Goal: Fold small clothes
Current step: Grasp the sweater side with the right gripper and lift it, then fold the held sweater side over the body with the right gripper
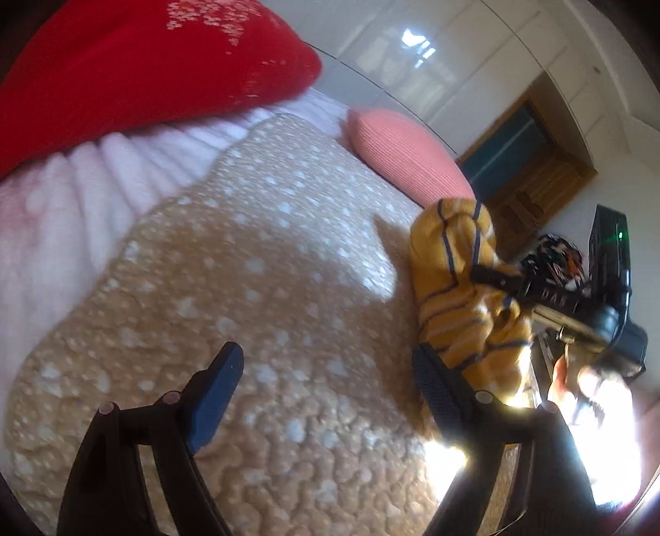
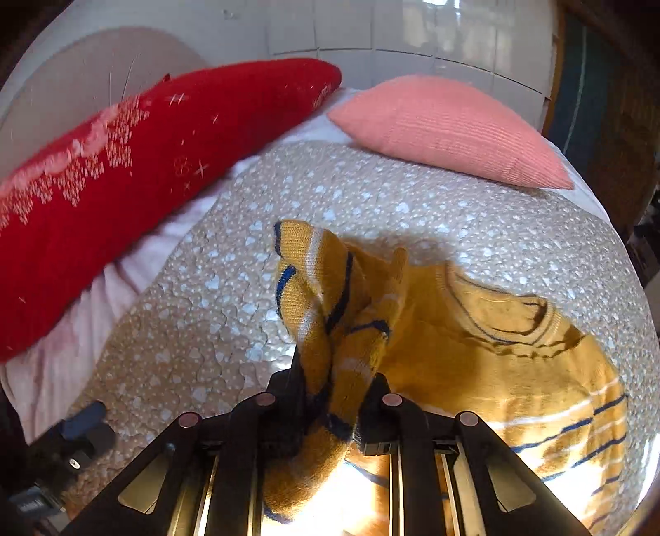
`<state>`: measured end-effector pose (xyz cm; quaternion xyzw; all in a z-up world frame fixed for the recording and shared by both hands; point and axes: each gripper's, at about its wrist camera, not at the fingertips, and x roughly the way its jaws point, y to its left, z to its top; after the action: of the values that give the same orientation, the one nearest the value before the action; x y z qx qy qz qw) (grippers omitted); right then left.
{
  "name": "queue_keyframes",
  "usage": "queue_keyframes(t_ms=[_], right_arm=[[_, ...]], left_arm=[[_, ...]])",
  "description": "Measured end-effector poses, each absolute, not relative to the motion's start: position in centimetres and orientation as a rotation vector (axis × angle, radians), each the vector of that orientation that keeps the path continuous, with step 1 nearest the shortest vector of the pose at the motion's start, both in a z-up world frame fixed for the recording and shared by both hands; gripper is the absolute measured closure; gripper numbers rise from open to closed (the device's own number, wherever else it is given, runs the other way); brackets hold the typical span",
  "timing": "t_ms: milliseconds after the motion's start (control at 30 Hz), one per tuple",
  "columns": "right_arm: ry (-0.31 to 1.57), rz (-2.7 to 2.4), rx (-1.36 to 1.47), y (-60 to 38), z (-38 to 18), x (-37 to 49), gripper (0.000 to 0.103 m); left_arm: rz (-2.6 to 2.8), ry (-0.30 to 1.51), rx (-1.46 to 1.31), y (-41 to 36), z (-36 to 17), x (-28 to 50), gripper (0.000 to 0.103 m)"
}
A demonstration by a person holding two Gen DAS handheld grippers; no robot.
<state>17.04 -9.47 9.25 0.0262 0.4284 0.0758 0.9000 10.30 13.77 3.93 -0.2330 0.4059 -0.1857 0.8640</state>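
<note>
White glossy wardrobe doors (image 2: 392,29) back a bed (image 2: 136,288) under a beige spotted blanket (image 2: 198,330). Red cushion (image 2: 144,165) and pink cushion (image 2: 449,128) lie at its head. Right claw (image 2: 336,379) is clamped on a bunched sleeve of the yellow striped sweater (image 2: 474,342), which lies on the blanket. Left claw (image 1: 326,391) stands wide apart, empty, above the blanket.

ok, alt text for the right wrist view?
The right gripper is shut on a bunched sleeve of a mustard striped sweater lying on a beige spotted blanket. Behind lie a red cushion and a pink cushion.
</note>
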Motion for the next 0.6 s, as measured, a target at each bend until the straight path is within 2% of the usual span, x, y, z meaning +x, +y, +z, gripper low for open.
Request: queue_keyframes(t_ms=[167,367,600], right_arm=[[0.834,0.087,0.186,-19.8,10.7,13.8,0.086],[0.831,0.054,0.433,-31.8,6.3,10.7,0.085],[0.755,0.146,0.582,-35.5,1.6,7.4,0.081]], left_arm=[[-0.438,0.845,-0.371,8.9,4.8,8.6,0.02],[-0.494,0.915,-0.278,2.7,5.2,8.5,0.02],[-0.54,0.949,-0.196,-5.5,6.0,10.3,0.02]])
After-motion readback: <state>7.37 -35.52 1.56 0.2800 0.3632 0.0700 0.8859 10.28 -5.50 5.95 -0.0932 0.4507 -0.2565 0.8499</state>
